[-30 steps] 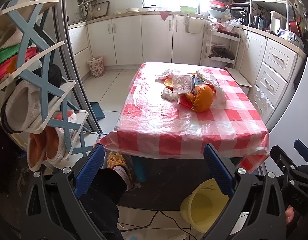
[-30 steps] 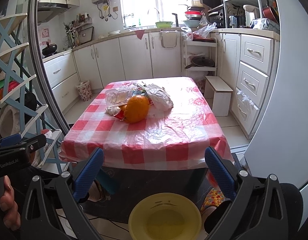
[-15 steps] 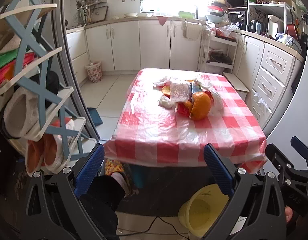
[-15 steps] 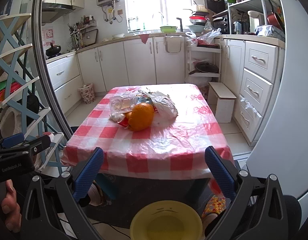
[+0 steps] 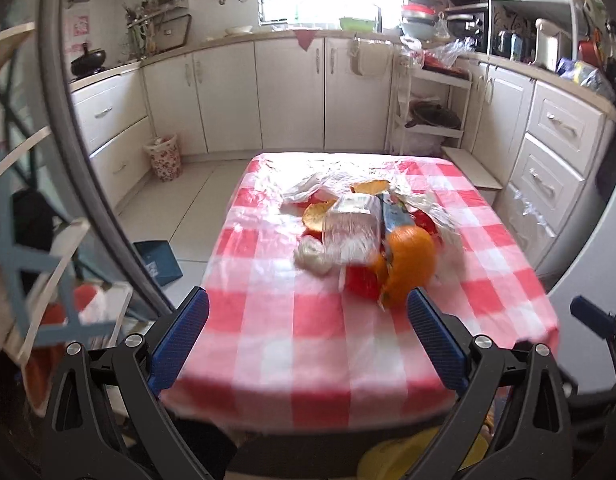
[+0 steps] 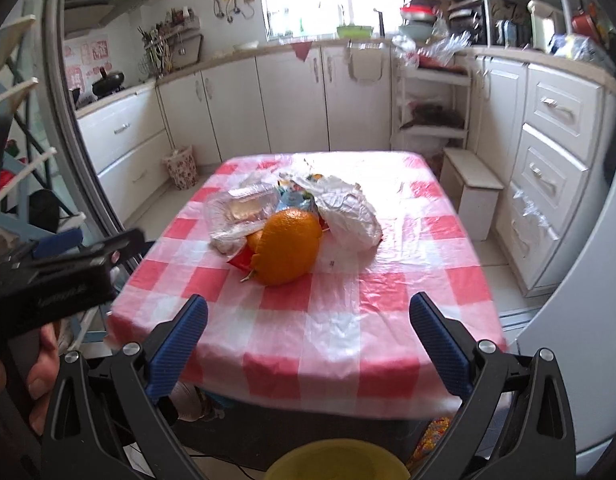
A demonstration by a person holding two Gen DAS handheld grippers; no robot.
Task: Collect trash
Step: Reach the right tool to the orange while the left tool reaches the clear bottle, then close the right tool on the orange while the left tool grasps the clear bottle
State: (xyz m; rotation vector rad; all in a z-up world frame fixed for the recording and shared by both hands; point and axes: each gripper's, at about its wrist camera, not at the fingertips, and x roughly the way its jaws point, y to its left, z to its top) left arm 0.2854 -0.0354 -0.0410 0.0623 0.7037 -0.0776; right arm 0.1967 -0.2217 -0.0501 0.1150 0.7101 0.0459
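Left gripper (image 5: 307, 334) and right gripper (image 6: 308, 340) hovering at frame bottom, jaws spread wide, empty; trash pile (image 6: 292, 224) sitting mid-frame on table (image 6: 348, 320), awaiting pickup.

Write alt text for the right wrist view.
Open right gripper faces a red-checked table holding a trash pile: orange peel, clear plastic container, crumpled white bag. A yellow bin sits on the floor below.

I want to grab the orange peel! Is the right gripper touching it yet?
Apart. The right wrist view shows bare tablecloth between the open right gripper and the orange peel.
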